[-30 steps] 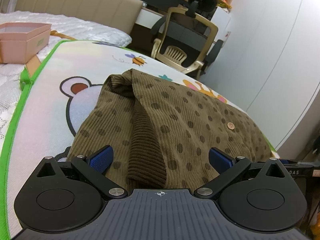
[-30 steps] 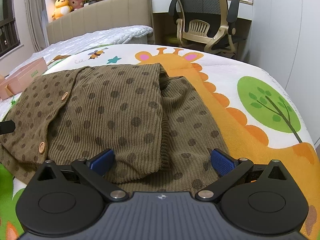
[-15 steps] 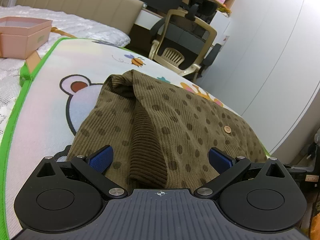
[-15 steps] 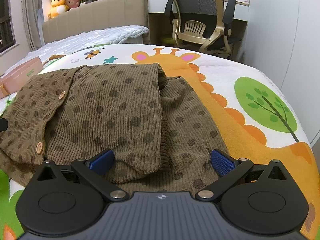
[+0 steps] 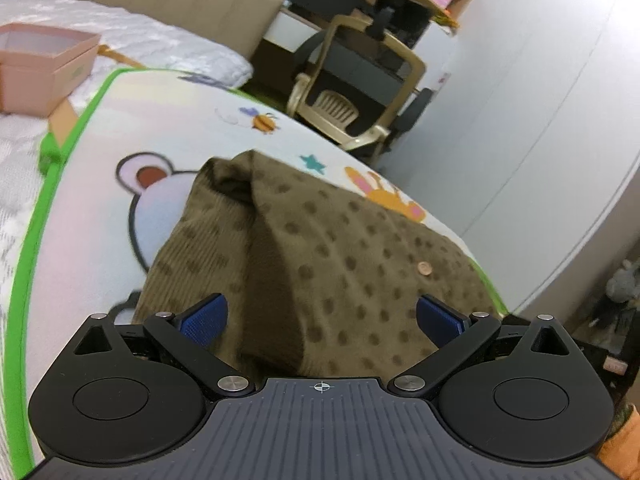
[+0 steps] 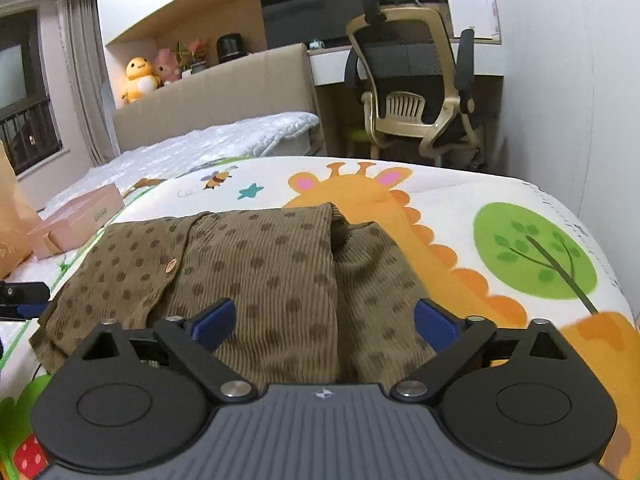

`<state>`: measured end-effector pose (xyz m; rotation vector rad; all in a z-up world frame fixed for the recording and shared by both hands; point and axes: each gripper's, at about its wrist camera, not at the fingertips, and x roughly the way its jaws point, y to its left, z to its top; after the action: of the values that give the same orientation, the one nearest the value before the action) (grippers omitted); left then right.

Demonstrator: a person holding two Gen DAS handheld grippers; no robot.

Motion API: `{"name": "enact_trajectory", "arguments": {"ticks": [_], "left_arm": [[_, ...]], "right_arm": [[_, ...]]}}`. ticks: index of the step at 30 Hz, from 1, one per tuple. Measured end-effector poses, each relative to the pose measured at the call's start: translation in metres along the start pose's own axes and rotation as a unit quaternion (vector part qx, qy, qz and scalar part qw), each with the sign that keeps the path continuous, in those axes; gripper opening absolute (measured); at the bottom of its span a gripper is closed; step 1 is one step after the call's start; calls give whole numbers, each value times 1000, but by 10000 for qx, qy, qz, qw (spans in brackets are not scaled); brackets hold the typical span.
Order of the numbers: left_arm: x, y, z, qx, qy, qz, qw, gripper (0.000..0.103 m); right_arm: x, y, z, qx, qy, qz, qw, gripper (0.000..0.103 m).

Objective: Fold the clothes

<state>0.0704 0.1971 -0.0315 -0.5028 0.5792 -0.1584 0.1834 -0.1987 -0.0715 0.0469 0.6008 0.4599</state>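
Observation:
A brown corduroy garment with dark dots point(image 5: 340, 264) lies partly folded on a cartoon play mat point(image 5: 100, 208); one sleeve is folded over its body. It has small tan buttons point(image 5: 423, 268). My left gripper point(image 5: 320, 318) is open, low over the garment's near edge. In the right wrist view the same garment point(image 6: 260, 264) lies in front of my right gripper point(image 6: 324, 320), which is open over its near edge. Both grippers hold nothing.
A pink box point(image 5: 44, 68) sits on the white bed at the left, also in the right wrist view point(image 6: 76, 224). An office chair point(image 6: 416, 92) stands by a desk beyond the mat. A white wall point(image 5: 540, 120) runs along the right.
Both cameras have tilted up a little, so the room shows higher in view. The garment has not changed shape. Both grippers stay open.

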Motion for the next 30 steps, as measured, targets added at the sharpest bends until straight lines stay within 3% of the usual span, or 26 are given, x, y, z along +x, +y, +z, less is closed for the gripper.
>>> {"name": "enact_trajectory", "arguments": {"ticks": [1,3,4,5,6,7,9,10,12,15,17,19,20,22,24,25,29,30], "left_arm": [[4,-1,1,72,72,27,9999,101],[14,-1,3,154,233,102,9996,100],[20,0,3,129,348,85,9993,98],[26,-1,3,140,452,73,9989,94],[32,-2,3,181,550,72,9983,67],[33,-5,6,247,558,87,9981,40],[29,-12,15,411,462,139,9980,22],[23,-17,21,480,376,92,9981,18],[3,-24,31,642,156,-29,9978,18],[-12,-22,27,706,141,-9,9974,18],[-6,-13,16,655,361,125,9971,19],[8,-1,4,503,651,391,9958,23],[13,4,0,413,754,488,9951,34],[11,9,3,340,717,582,9951,41],[-1,7,13,413,489,632,9959,47],[-8,7,19,440,345,616,9965,56],[-14,-7,42,539,-21,149,9984,70],[-9,-14,48,634,-63,7,9980,73]], "right_arm": [[9,3,0,-38,164,97,9998,70],[27,11,-3,-131,530,288,9981,47],[30,18,-2,-245,561,266,9978,43],[32,25,-1,-366,573,232,9974,30],[28,32,5,-459,542,242,9972,17],[18,37,13,-453,402,305,9977,15],[-3,41,27,-417,175,420,9981,13],[-13,41,31,-398,109,463,9981,13],[-24,40,31,-390,89,459,9981,13],[-17,35,14,-419,311,275,9983,13],[0,31,-2,-412,532,132,9976,14],[7,31,-9,-439,588,80,9973,25],[5,34,-6,-473,513,109,9975,32],[0,39,-1,-541,365,167,9977,37],[-5,45,5,-608,217,224,9977,44],[-7,48,7,-642,143,253,9975,45],[-17,60,18,-777,-154,369,9962,53],[-9,67,14,-763,-53,493,9959,54]]}}
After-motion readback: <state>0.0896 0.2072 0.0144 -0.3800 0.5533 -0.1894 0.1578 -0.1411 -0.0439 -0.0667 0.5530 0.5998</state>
